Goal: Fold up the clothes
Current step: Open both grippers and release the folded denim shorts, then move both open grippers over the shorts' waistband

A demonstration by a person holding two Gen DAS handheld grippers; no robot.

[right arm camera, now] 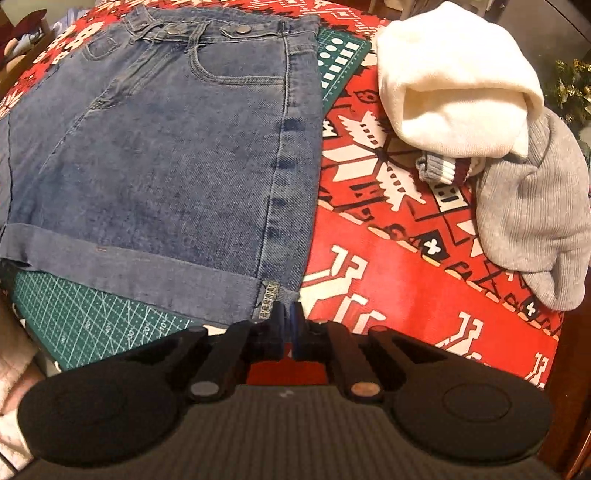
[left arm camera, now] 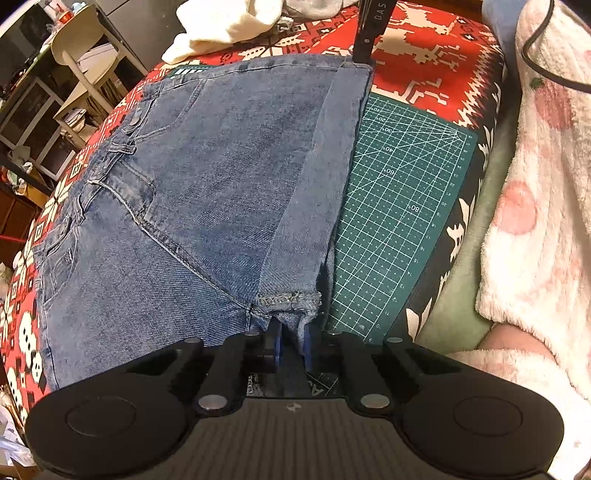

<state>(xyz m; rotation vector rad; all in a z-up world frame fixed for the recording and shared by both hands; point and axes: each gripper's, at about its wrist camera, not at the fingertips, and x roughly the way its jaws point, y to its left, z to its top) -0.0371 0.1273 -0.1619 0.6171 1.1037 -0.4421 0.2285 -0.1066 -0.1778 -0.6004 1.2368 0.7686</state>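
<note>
Blue denim shorts (left arm camera: 207, 177) lie flat on a green cutting mat (left arm camera: 399, 206) over a red patterned cloth. My left gripper (left arm camera: 291, 332) is shut on the rolled hem corner of the shorts at the near edge. In the right wrist view the same shorts (right arm camera: 166, 155) spread out with the waistband far away, and my right gripper (right arm camera: 290, 317) is shut on the other hem corner beside the side seam. The right gripper's black body (left arm camera: 369, 33) shows at the far corner of the shorts in the left wrist view.
A cream garment (right arm camera: 454, 85) and a grey ribbed garment (right arm camera: 532, 221) lie piled on the red cloth (right arm camera: 388, 288) to the right. A person's fluffy pink-and-white sleeve (left arm camera: 543, 184) fills the right side. A stool (left arm camera: 85, 48) and shelves stand beyond the table's left edge.
</note>
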